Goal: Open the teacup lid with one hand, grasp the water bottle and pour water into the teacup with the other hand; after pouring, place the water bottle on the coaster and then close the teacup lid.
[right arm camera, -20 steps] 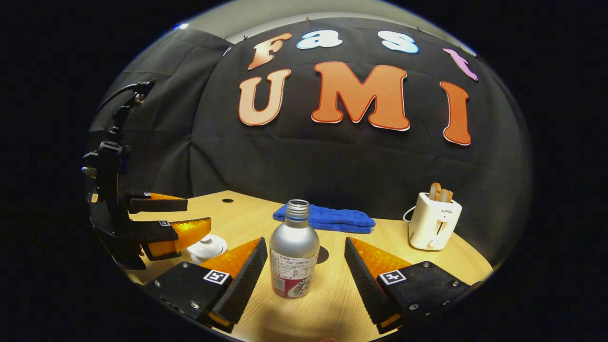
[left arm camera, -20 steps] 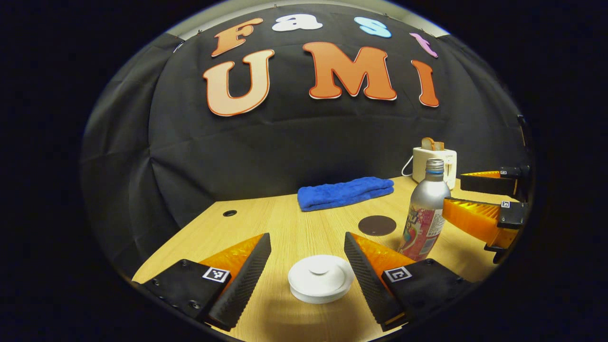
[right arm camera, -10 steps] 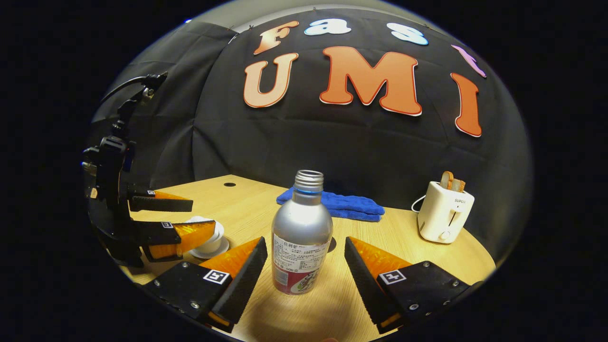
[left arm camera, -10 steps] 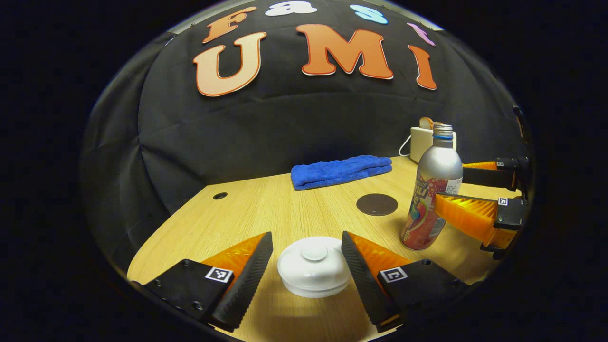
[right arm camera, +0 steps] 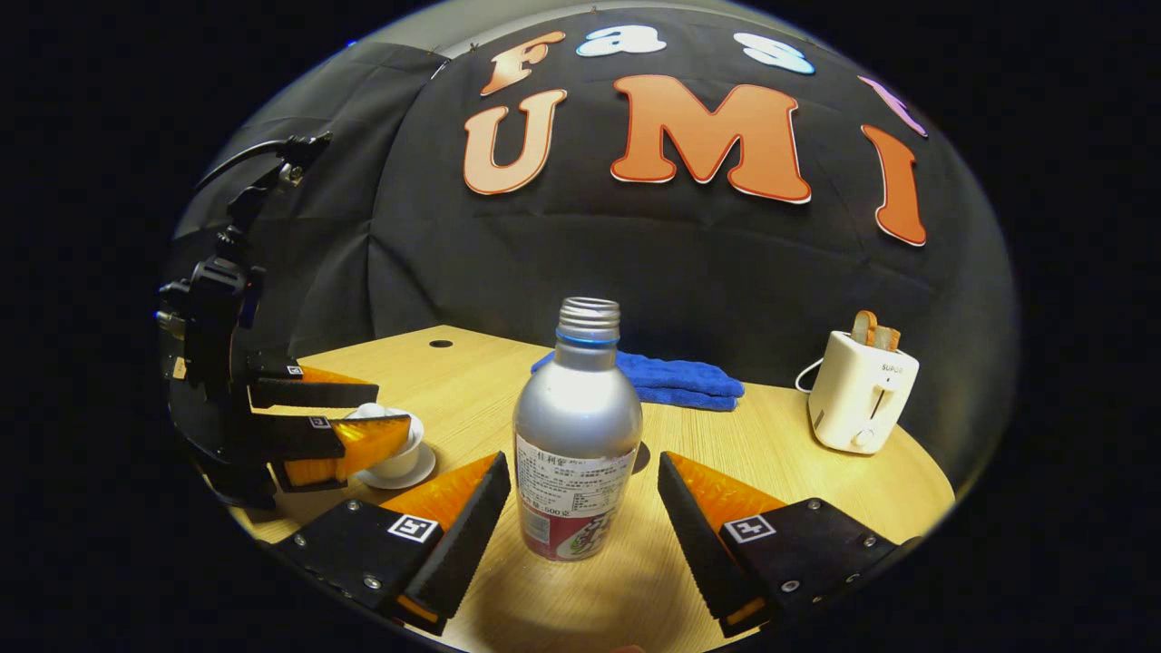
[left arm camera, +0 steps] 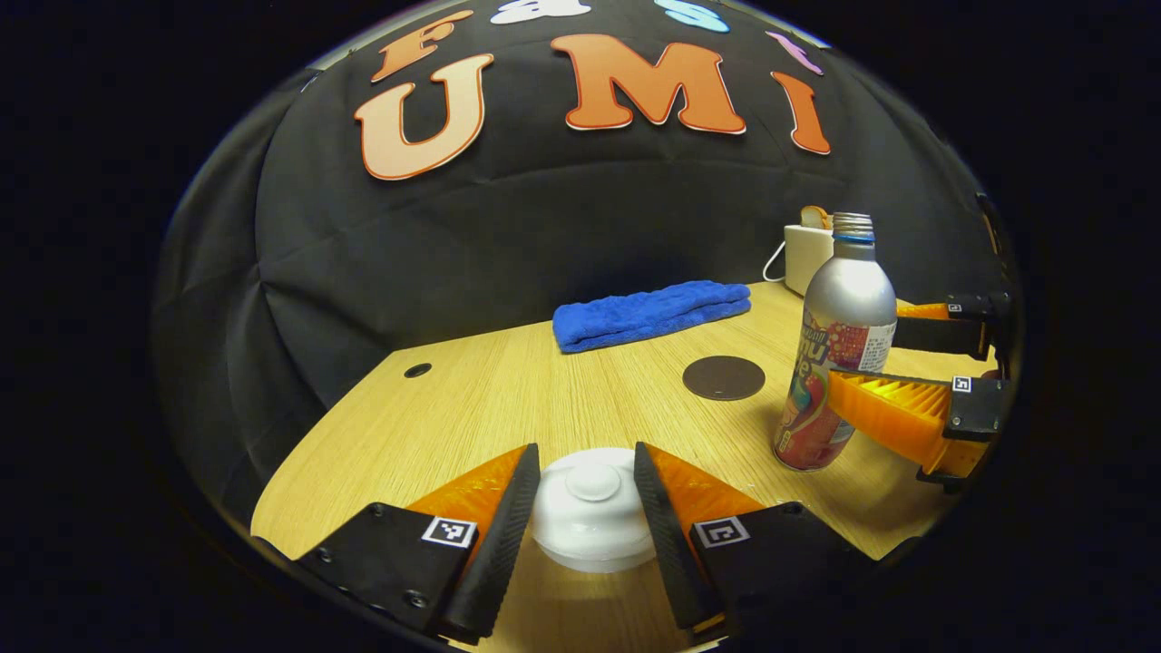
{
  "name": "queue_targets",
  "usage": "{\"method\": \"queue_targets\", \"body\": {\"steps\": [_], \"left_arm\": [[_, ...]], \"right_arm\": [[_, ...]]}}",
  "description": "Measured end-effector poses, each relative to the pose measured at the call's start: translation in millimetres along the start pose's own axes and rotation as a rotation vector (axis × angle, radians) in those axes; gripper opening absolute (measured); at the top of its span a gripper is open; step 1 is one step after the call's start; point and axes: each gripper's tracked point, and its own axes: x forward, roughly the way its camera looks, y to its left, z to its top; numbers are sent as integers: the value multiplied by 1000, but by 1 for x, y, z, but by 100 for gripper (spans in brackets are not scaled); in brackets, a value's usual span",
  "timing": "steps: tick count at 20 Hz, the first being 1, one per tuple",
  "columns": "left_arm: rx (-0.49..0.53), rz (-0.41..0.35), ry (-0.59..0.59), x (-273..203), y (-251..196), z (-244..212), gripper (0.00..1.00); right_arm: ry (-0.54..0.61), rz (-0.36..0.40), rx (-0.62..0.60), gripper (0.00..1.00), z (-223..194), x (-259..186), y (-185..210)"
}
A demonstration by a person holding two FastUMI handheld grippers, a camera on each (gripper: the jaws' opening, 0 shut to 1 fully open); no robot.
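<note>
nearest in the left gripper view, the left claw [left arm camera: 580,508] has its jaws right against the sides of the white round teacup lid [left arm camera: 593,497], though a firm pinch can't be confirmed; the lid is still on. in the right gripper view the right claw [right arm camera: 580,517] stands released astride the silver aluminium water bottle [right arm camera: 577,444], not touching it. nothing poured yet; the round dark coaster [left arm camera: 723,377] waits bare on the light wooden worktop [left arm camera: 508,399]. the bottle's label is too small to make out.

A square black-and-white marker and small screws are carried on each black finger mount of the left gripper [left arm camera: 580,521] and the right gripper [right arm camera: 580,521]. A thin black cable is seen arching over the left gripper's black frame.
</note>
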Motion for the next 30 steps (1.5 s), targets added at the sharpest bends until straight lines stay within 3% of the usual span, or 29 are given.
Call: {"method": "queue_targets", "body": {"steps": [1,6,11,16,18,19,22,25,26,30], "left_arm": [[2,5,-10,0,1,4,69],[-1,13,-18,2,1,6,35],[-27,20,-58,1,5,13,35],[-31,56,-125,-2,14,30,31],[-34,71,-137,-4,19,30,31],[-38,74,-142,-6,21,31,34],[-68,82,-158,-11,29,32,34],[-75,92,-170,-15,39,33,35],[-78,99,-179,-18,43,36,31],[-100,126,-205,-29,60,40,34]], "right_arm": [[2,-1,1,98,0,1,-1],[17,5,7,98,-4,3,0],[44,4,13,98,-12,7,1],[96,40,93,95,-21,12,6],[105,46,119,88,-22,12,8],[105,52,112,80,-22,13,8],[116,62,99,78,-18,14,6],[103,41,50,78,-10,12,-2],[100,45,20,78,-6,11,-3],[66,16,-134,78,12,8,-14]]}}
